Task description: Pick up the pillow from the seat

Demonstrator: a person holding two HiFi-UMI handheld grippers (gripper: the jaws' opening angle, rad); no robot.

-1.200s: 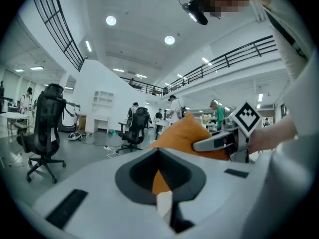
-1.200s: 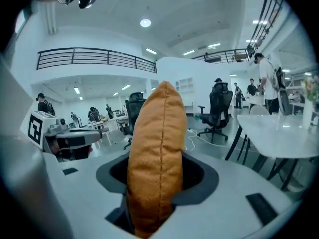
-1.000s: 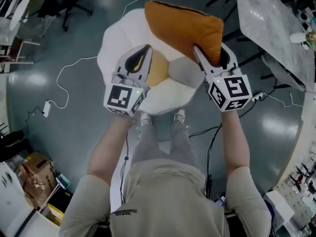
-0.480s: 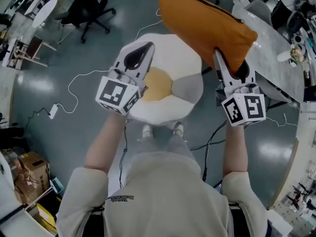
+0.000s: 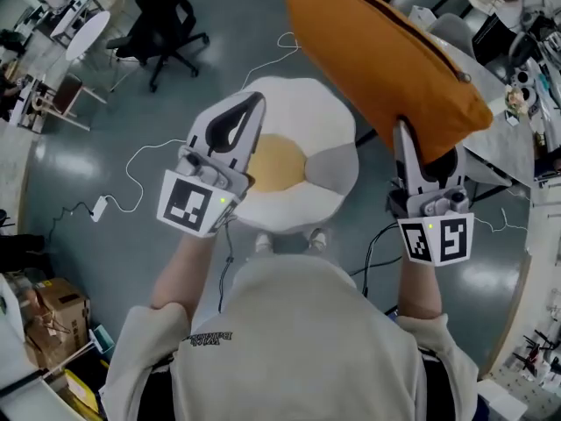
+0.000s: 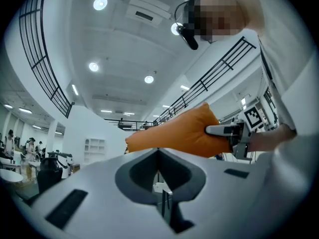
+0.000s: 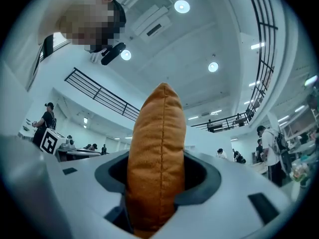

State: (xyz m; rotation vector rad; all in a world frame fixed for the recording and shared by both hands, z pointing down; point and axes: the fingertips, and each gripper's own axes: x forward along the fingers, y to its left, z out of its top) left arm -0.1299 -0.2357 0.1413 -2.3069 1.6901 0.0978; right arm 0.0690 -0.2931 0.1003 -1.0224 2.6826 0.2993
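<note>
The orange pillow (image 5: 377, 51) hangs in the air, clear of the white seat (image 5: 298, 103) with its yellow and grey middle, up and to the seat's right. My right gripper (image 5: 419, 147) is shut on the pillow's near corner; in the right gripper view the pillow (image 7: 157, 153) stands edge-on between the jaws and fills the gap. My left gripper (image 5: 254, 103) is shut with nothing in it and hovers over the seat's left side. From the left gripper view, the pillow (image 6: 179, 133) and the right gripper (image 6: 224, 131) show beyond the closed left gripper (image 6: 158, 151).
A black office chair (image 5: 171, 16) stands at the far left. A grey table (image 5: 491, 68) with small items runs along the right. A white cable (image 5: 140, 160) trails over the floor left of the seat. Cardboard boxes (image 5: 53, 301) sit at the lower left.
The right gripper has lifted the pillow off the seat, higher and further right. The left gripper has stayed shut and drifted slightly left.
</note>
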